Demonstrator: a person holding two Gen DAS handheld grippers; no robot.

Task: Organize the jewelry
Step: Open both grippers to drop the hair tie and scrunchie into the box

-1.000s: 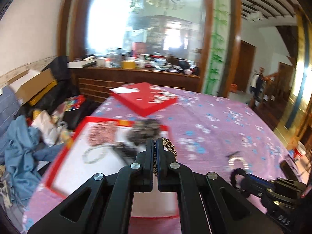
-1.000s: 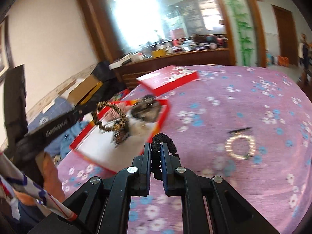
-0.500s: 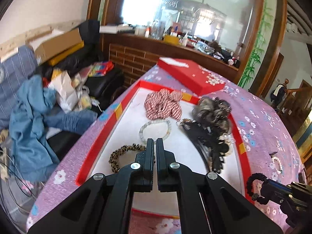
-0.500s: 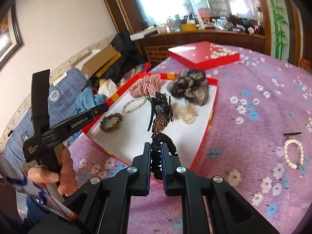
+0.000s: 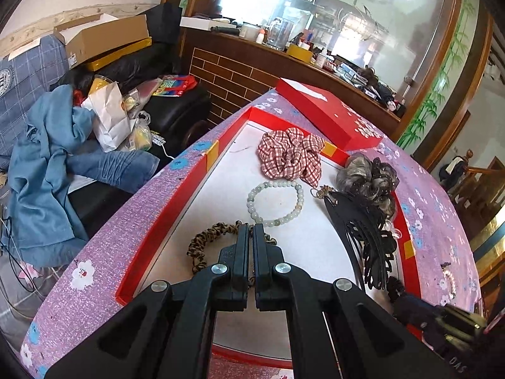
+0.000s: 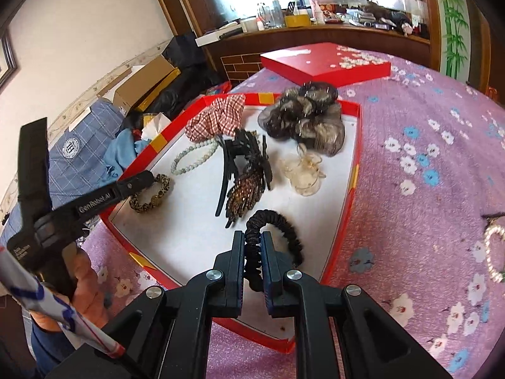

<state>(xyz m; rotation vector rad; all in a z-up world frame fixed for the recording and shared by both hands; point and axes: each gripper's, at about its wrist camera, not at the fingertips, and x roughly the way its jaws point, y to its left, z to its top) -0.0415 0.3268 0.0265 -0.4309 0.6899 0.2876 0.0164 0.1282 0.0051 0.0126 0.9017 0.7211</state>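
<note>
A red-rimmed tray (image 5: pixel 164 218) (image 6: pixel 353 170) with a white floor lies on the purple flowered cloth. My left gripper (image 5: pixel 250 230) (image 6: pixel 148 178) is shut on a leopard-print hair tie (image 5: pixel 202 243) (image 6: pixel 151 197), which rests on the tray floor. My right gripper (image 6: pixel 252 237) is shut on a black scrunchie (image 6: pixel 281 224) at the tray's near side. In the tray lie a green bead bracelet (image 5: pixel 274 200), a red plaid scrunchie (image 5: pixel 290 156), a grey scrunchie (image 6: pixel 303 117), a black claw clip (image 6: pixel 246 170) and a clear clip (image 6: pixel 303 170).
A red box lid (image 5: pixel 328 117) (image 6: pixel 325 63) lies beyond the tray. A pearl bracelet (image 6: pixel 492 252) lies on the cloth to the right. Clothes, bags and cardboard boxes (image 5: pixel 101 38) crowd the sofa on the left; a wooden counter stands behind.
Both grippers have dropped down to the tray. The leopard hair tie went from held in the air to resting on the tray floor; the black scrunchie moved over the tray.
</note>
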